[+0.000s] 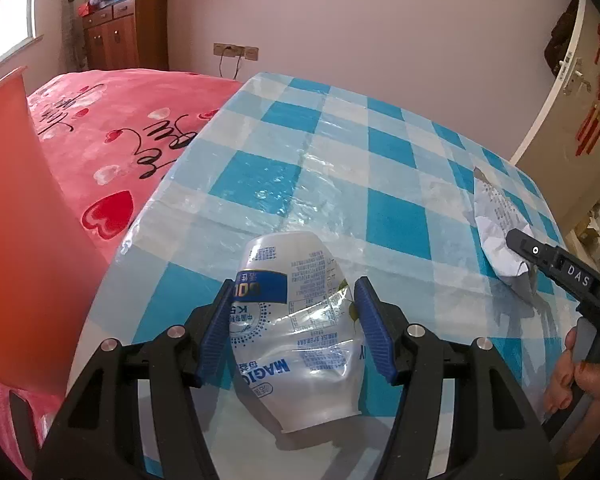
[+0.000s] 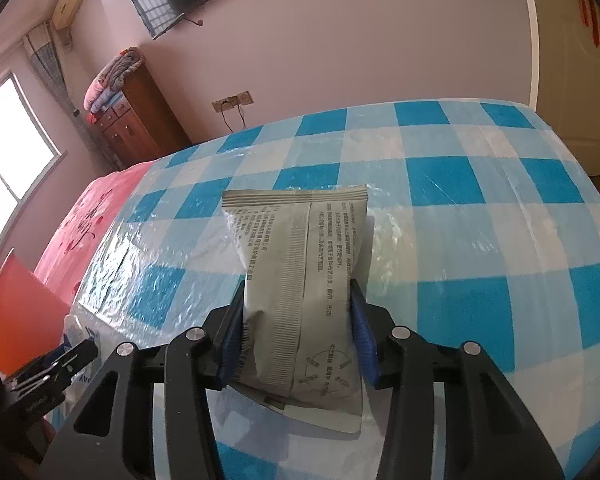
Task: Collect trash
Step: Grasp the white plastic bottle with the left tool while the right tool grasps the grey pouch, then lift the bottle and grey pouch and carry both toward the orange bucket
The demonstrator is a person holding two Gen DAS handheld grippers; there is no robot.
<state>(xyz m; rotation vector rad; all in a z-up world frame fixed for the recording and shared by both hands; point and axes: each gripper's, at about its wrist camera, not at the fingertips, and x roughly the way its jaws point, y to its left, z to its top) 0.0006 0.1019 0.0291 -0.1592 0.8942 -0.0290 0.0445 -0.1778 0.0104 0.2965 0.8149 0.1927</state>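
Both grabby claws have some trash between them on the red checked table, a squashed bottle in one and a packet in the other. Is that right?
Nearly. The table is blue checked, not red; both wrist views show it. The red thing is the bed beside it. The rest holds: the bottle sits between the left gripper's jaws and the packet between the right gripper's.

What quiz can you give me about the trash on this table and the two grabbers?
1. True or false: the right gripper is squeezing the grey printed paper packet.
2. What lies between the fingers of the left gripper? A) a crushed clear plastic bottle B) a metal spoon C) a red apple
3. What pattern covers the blue-and-white plastic tablecloth?

Key: 1 true; 2 A; 3 checks (squares).
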